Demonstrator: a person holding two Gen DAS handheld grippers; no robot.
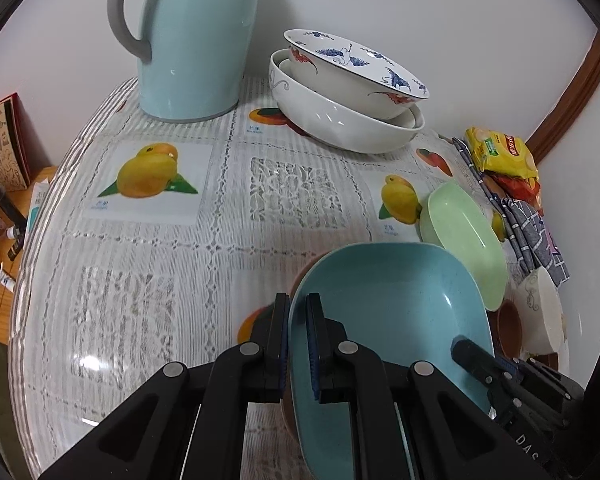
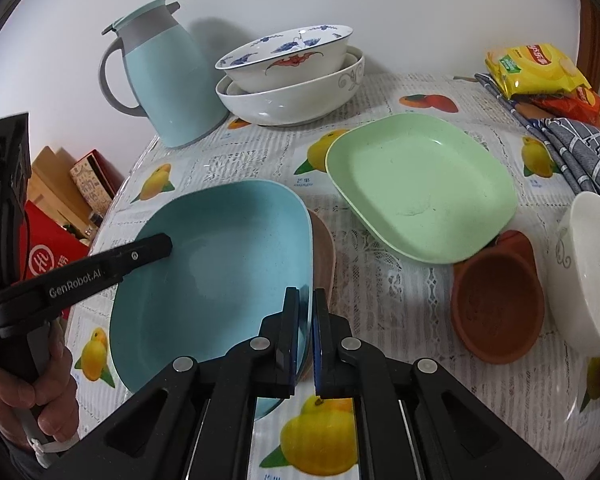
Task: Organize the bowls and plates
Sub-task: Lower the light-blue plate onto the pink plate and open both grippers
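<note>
A blue square plate [image 1: 388, 312] [image 2: 220, 264] is held by both grippers, just above a pinkish-brown plate [image 2: 325, 252] on the table. My left gripper [image 1: 298, 308] is shut on its left rim, one pad inside and one outside. My right gripper [image 2: 306, 300] is shut on the opposite rim in the same way. A green plate [image 2: 416, 188] [image 1: 464, 240] lies to the right. A brown bowl [image 2: 496, 304] and a white bowl [image 2: 588, 272] sit at the right. Two stacked bowls [image 2: 292, 76] [image 1: 348, 92] stand at the back.
A tall blue jug [image 2: 164, 76] [image 1: 192, 40] stands at the back left by the wall. Snack packs [image 2: 536, 68] and a checked cloth [image 2: 572, 148] lie at the back right. The table's left edge [image 1: 32, 240] drops to a side shelf with boxes. A hand [image 2: 28, 396] grips the left handle.
</note>
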